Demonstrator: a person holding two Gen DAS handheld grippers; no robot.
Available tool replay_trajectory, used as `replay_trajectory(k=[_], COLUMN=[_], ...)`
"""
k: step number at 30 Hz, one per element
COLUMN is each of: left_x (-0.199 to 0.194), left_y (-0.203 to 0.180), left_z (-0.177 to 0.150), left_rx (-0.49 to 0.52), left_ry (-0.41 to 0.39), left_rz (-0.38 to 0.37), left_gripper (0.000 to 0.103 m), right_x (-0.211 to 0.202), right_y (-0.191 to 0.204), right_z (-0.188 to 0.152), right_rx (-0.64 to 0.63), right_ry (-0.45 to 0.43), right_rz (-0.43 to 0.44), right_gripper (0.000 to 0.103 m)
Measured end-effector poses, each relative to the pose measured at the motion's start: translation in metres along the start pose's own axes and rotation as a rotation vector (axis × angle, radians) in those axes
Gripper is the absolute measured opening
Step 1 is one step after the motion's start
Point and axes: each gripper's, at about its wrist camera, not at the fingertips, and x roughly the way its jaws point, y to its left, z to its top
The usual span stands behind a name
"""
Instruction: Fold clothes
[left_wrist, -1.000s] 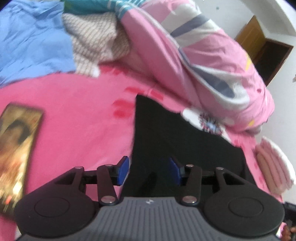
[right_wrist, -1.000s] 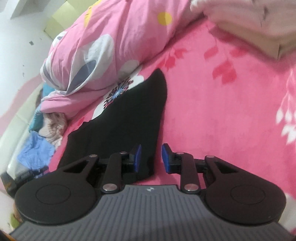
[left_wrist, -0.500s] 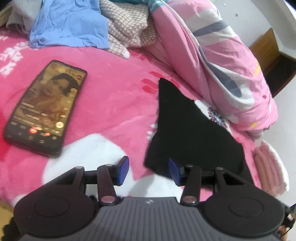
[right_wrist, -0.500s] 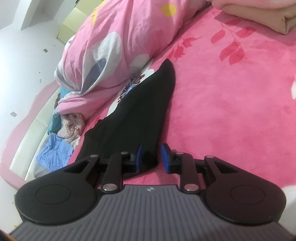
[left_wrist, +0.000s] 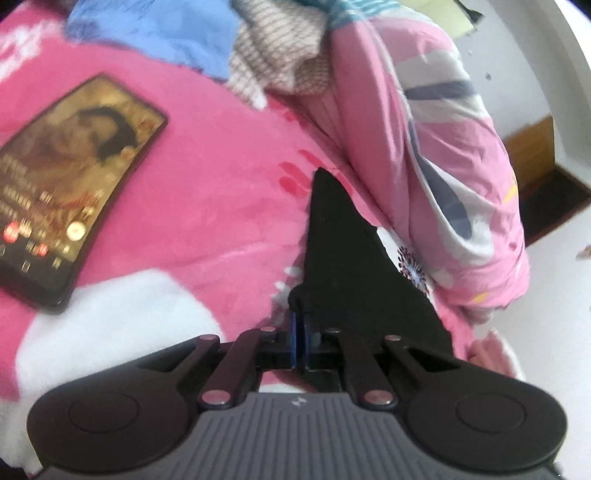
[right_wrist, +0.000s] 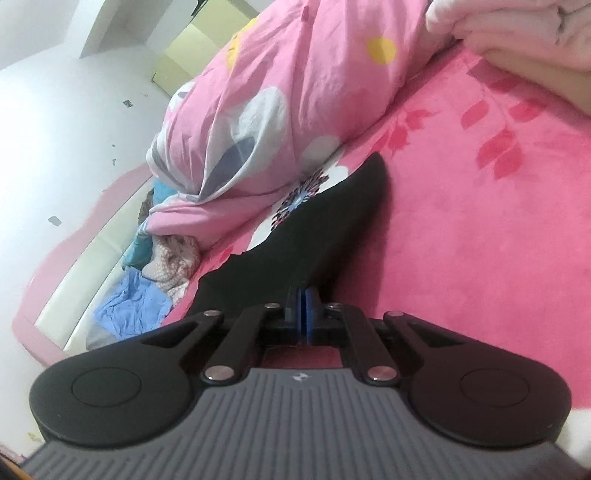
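Observation:
A black garment (left_wrist: 347, 258) lies flat on the pink bedspread (left_wrist: 207, 199), tapering to a point at its far end. My left gripper (left_wrist: 299, 321) is shut on the garment's near left corner, its blue pads pinching a bunched bit of the cloth. In the right wrist view the same black garment (right_wrist: 314, 240) stretches away along the bed. There my right gripper (right_wrist: 303, 295) is shut on its near edge, blue pads pressed together with the black cloth between them.
A lit phone (left_wrist: 62, 188) lies on the bedspread at left. A rolled pink floral quilt (left_wrist: 436, 140) runs beside the garment. Blue and knitted clothes (left_wrist: 207, 37) are piled beyond. Folded pale pink cloth (right_wrist: 517, 40) sits at the far right of the bed.
Both grippers have gone from open to shut on the black garment. The left gripper moved left to the garment's near corner, and the phone came into full view.

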Motion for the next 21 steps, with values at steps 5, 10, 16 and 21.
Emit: replay_trajectory(k=[5,10,16,21], left_x=[0.000,-0.004,-0.017,-0.004], left_y=[0.012,0.013,0.001,0.015], left_z=[0.002,0.005,0.011,0.009], left_rx=[-0.071,-0.064,-0.035,-0.066], left_ry=[0.021,0.033,0.017,0.068], left_rz=[-0.039,-0.038,-0.068,-0.017], left_gripper=[0.004,0.004,0.004,0.004], right_x=[-0.004,0.007,-0.006,0.005], right_y=[-0.011,-0.017,-0.007,-0.028], right_z=[-0.001,-0.005,-0.003,-0.018], right_rx=[0.038,0.039,0.029,0.096], right_ry=[-0.005,0.069,0.021,0.086], right_rz=[0.027,-0.053,-0.002,-0.069], right_gripper=[0.000,0.001,0.000,0.000])
